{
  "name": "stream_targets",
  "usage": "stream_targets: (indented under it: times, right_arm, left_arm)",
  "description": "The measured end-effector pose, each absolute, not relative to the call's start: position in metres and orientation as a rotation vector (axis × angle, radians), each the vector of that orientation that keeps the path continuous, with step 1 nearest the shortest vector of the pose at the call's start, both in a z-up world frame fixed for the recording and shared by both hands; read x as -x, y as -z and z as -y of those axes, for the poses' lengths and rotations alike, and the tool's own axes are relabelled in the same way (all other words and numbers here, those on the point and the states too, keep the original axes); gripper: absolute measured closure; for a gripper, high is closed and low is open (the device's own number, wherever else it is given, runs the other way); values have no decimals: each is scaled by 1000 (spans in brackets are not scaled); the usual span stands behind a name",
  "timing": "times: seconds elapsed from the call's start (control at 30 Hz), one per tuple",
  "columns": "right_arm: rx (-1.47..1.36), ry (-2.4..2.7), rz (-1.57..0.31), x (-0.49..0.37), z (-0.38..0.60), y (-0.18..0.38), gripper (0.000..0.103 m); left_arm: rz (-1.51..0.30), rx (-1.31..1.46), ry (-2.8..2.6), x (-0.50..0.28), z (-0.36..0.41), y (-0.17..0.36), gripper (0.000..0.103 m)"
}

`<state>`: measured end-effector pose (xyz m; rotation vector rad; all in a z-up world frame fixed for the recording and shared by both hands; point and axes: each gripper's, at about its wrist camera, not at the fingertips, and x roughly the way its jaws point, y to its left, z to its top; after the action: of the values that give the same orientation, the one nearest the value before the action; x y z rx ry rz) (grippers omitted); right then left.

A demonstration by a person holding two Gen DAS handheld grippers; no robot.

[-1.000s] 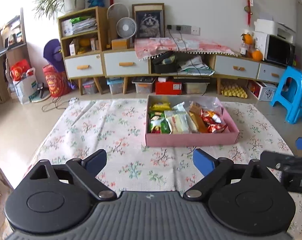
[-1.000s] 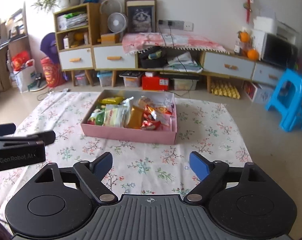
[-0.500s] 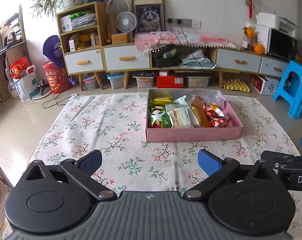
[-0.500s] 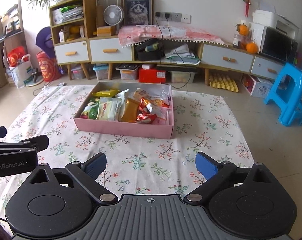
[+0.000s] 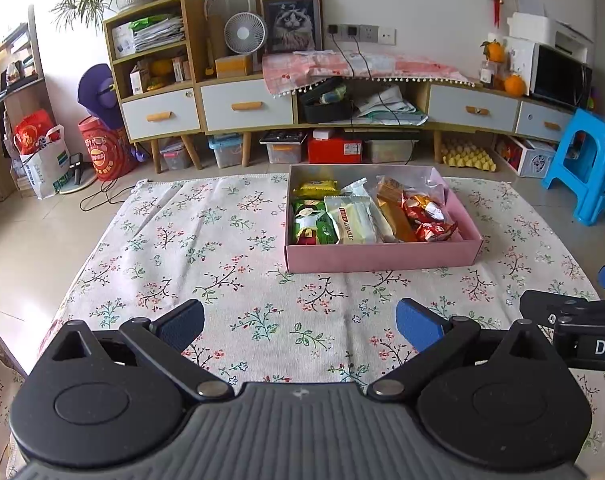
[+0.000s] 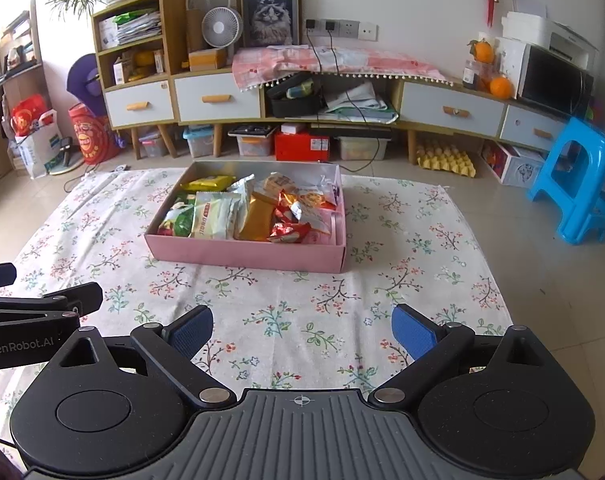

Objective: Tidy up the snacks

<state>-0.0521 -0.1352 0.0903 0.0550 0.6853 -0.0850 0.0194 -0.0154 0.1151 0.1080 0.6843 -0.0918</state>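
A pink box [image 5: 382,257] [image 6: 246,255] sits on a floral cloth and holds several snack packets: a yellow one [image 5: 316,189], a green one [image 5: 313,222], a white one [image 5: 352,220], an orange one [image 5: 394,216] and red ones [image 5: 432,228]. My left gripper [image 5: 300,326] is open and empty, well short of the box. My right gripper [image 6: 302,330] is open and empty, also short of the box. Each gripper shows at the edge of the other's view.
The floral cloth [image 5: 206,248] covers the floor. Behind it stand a low cabinet with drawers [image 5: 246,106], storage bins and a red box [image 5: 334,149]. A blue stool [image 5: 586,164] stands at the right. Bags [image 5: 42,152] stand at the left.
Both grippers have pulled back and risen a little, so the box sits lower and farther off in both views. Both stay open and empty.
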Motion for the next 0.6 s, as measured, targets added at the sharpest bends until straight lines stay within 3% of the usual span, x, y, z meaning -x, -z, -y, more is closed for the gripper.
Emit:
stream_targets:
  times: [0.6]
  right_arm:
    - [-46,89,-688,52,134,-89,5]
  left_arm:
    - [-703,-107,89,-24,15,-115,1]
